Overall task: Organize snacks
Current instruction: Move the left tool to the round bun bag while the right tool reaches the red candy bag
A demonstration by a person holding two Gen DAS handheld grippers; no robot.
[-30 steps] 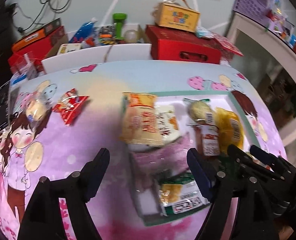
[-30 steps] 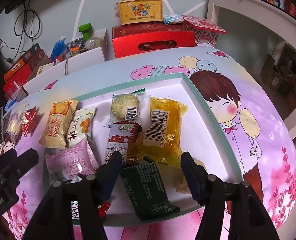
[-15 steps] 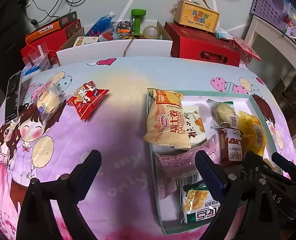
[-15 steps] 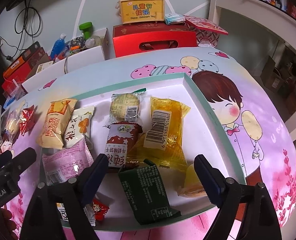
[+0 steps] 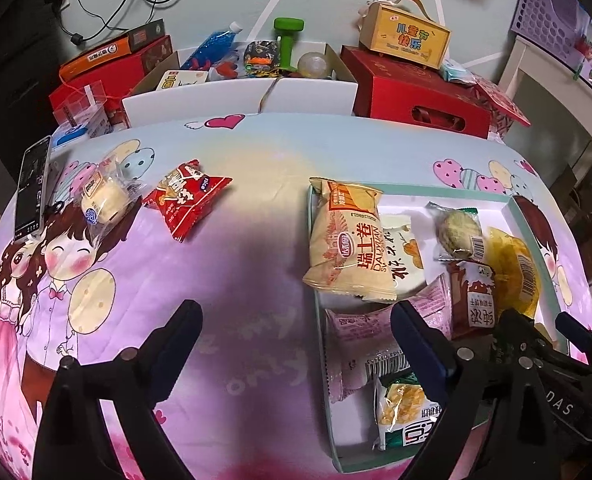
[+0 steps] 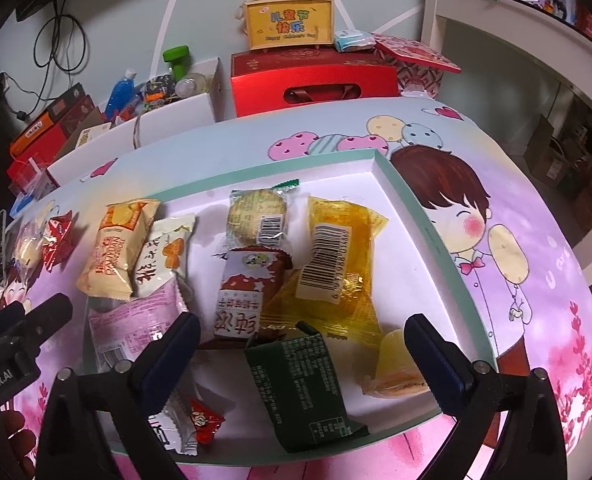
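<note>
A: How many snacks outside the tray (image 6: pixel 416 216)?
B: Two, far left: red packet (image 5: pixel 185 200), clear-wrapped cake (image 5: pixel 103 200). Approx. ten in tray.
A: Grippers?
B: Left gripper (image 5: pixel 296 344) & right gripper (image 6: pixel 302 344) both spread wide, holding nothing. Phone (image 5: pixel 31 188) far left.

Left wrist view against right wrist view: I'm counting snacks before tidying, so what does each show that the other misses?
Only the left wrist view shows the green-and-white packet at the tray's near edge clearly. Only the right wrist view shows the dark green packet, the yellow jelly cup and a small red candy. Both show the tray, the red packet and clear-wrapped cake outside it, and both open grippers, left and right.
</note>
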